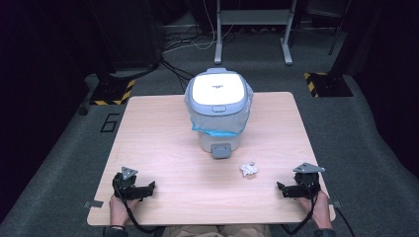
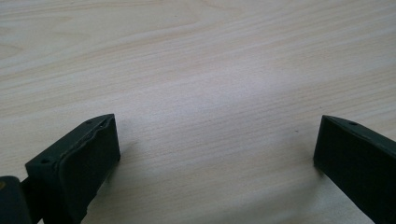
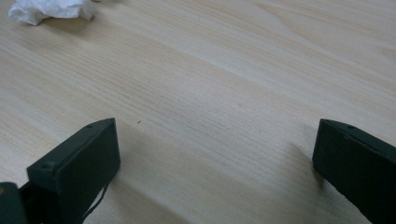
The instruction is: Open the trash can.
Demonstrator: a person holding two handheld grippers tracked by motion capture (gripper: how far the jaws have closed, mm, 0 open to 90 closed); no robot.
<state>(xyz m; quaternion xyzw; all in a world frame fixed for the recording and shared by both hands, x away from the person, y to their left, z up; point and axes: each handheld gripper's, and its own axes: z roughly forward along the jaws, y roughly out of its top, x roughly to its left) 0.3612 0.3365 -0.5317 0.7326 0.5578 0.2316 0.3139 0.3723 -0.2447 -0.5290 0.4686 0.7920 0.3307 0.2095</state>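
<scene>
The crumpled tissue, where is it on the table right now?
In the high view the tissue lies on the table, just in front of the bin and a little right of centre, nearer the right hand-held gripper than the left.

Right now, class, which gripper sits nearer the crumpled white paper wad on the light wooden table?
Right. The right gripper rests at the table's near right edge, close to the crumpled white paper wad; the left gripper lies farther, across the table.
</scene>
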